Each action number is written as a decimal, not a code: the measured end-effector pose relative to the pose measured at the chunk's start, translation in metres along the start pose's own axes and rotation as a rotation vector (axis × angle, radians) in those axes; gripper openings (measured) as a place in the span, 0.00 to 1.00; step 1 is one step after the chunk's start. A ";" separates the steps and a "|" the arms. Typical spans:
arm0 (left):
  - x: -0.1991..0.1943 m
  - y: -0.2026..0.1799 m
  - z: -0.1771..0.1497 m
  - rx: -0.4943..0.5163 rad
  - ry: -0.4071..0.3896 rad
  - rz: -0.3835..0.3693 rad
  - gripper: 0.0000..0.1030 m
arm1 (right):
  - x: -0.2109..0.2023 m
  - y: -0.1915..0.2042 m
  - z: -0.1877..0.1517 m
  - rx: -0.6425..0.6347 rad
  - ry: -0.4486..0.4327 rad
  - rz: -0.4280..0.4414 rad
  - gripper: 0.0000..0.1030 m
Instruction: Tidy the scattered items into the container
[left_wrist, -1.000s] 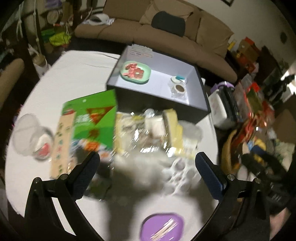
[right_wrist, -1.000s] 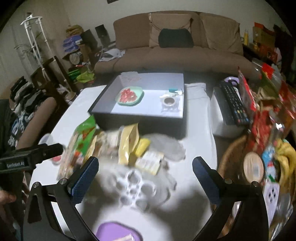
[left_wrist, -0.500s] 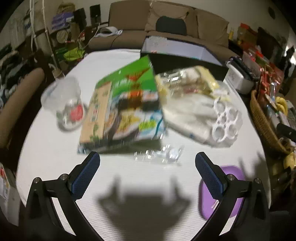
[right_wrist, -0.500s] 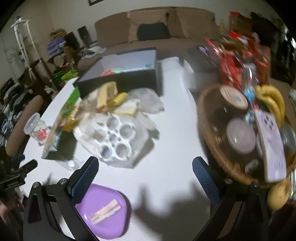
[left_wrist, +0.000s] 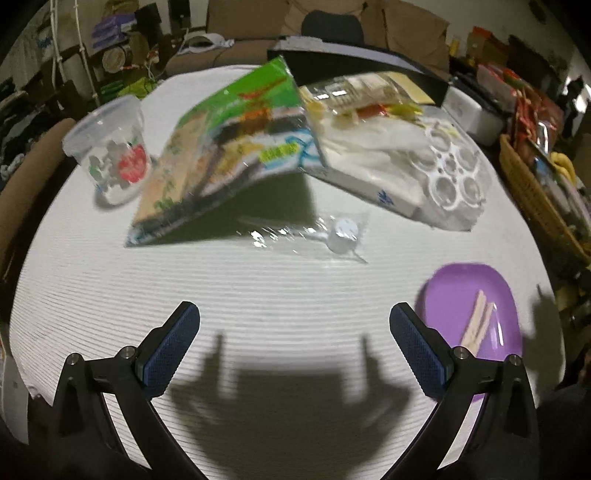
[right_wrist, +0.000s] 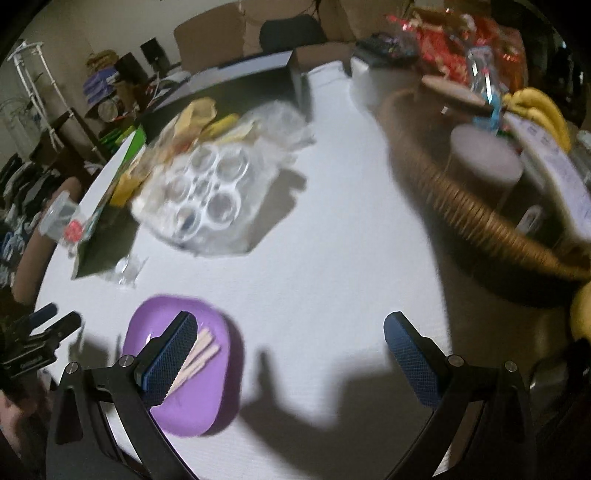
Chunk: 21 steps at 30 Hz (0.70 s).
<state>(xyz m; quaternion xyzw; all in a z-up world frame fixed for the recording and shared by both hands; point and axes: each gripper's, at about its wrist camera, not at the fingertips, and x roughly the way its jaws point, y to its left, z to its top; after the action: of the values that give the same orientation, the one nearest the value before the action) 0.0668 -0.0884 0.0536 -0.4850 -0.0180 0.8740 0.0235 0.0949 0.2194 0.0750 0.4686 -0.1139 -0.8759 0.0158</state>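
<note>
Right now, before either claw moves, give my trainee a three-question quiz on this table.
1. True or false: the left claw is shut on the green packet.
2. What lies on the purple plate?
A. bananas
B. pale wooden sticks
C. a cup
3. Fill in: the bananas sit in the woven ____.

Key:
1. False; both claws are open and empty, the right claw too.
2. B, the pale wooden sticks.
3. basket
</note>
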 end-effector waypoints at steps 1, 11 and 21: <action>0.001 -0.002 -0.002 0.002 0.006 -0.009 1.00 | 0.001 0.002 -0.003 -0.002 0.009 0.011 1.00; 0.015 -0.034 -0.034 0.064 0.124 -0.073 0.77 | 0.004 0.032 -0.030 -0.056 0.088 0.129 0.60; 0.018 -0.050 -0.033 0.033 0.157 -0.198 0.46 | 0.025 0.032 -0.041 -0.044 0.161 0.152 0.38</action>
<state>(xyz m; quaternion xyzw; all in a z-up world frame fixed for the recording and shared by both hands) 0.0867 -0.0371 0.0236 -0.5475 -0.0494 0.8268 0.1192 0.1121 0.1769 0.0398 0.5269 -0.1282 -0.8340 0.1017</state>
